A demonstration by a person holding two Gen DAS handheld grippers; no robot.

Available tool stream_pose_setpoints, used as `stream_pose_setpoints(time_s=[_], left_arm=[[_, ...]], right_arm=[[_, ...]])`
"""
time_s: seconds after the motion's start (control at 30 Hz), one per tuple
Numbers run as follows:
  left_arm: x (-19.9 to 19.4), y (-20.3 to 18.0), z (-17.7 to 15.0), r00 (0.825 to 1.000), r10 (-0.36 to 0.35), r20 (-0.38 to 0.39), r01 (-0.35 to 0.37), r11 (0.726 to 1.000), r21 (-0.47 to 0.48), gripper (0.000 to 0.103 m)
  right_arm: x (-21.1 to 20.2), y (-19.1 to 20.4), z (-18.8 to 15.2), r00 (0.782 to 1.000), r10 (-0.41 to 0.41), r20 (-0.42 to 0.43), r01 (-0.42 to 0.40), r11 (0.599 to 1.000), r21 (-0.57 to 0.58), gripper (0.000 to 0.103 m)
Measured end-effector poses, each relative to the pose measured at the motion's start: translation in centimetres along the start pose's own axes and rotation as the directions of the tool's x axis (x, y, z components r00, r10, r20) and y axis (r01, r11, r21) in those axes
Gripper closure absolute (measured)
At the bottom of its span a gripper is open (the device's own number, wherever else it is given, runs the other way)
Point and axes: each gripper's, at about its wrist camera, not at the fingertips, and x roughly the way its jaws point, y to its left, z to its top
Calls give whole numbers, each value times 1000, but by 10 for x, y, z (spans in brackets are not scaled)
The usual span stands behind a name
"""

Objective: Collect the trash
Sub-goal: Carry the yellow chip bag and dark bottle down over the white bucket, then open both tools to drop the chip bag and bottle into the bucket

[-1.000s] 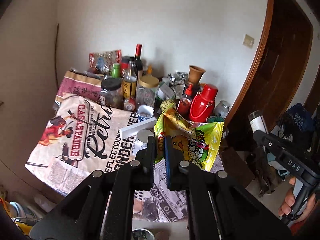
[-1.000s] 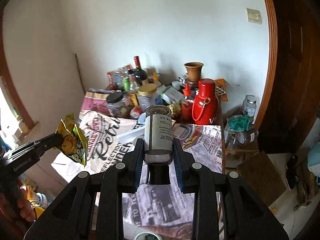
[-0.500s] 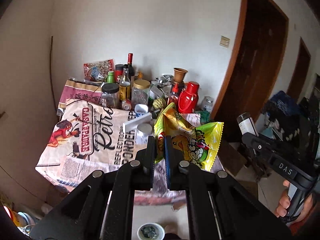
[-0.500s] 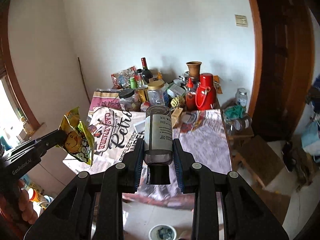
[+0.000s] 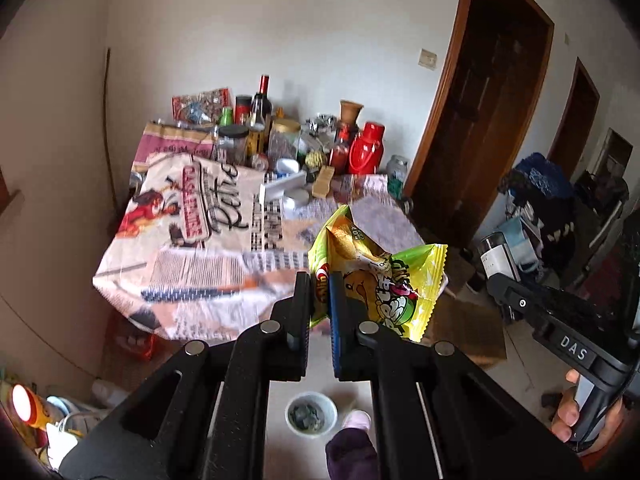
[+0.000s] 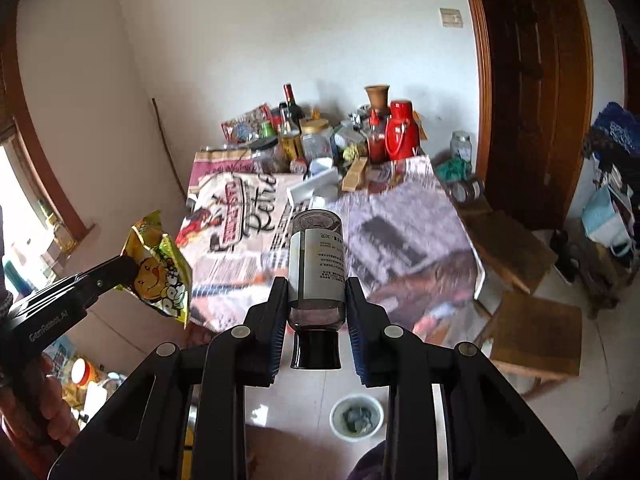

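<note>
The left claw [image 5: 320,300] pinches a crumpled yellow-green snack bag [image 5: 376,280], the right claw [image 6: 318,308] clamps a labelled dark glass bottle [image 6: 318,264] neck-backward, above a small white floor bowl [image 6: 357,416].

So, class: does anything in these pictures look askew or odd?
Yes: the bottle in the right tool is held cap-end down, and the snack bag in the left tool is crumpled.

Looking forward and down from each wrist, well back from the table [image 5: 192,240] [image 6: 400,240]; table, bowl [image 5: 311,414] [image 6: 356,416] shared by 2 views.
</note>
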Motion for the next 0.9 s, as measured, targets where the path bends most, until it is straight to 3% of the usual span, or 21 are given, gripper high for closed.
stream_pose_setpoints(time_s=[0.23,0.37,0.6,0.9], left_arm=[[1,3,-30,998,14,-63,-15,1000,-8,96],[26,11,-49,990,31,-138,-36,999,-37,96],[97,22,-103,958,97,-268,-114,992,-49,96],[198,42,-204,900,127,-418,-182,979,-93,96]], right_arm=[[11,0,-27,997,-4,-75,4,1000,6,77],[36,-14,-43,991,1,-135,1,1000,16,77],[91,-45,-87,971,-23,-238,23,1000,-3,77],[194,-81,-167,917,-5,-398,7,1000,4,77]])
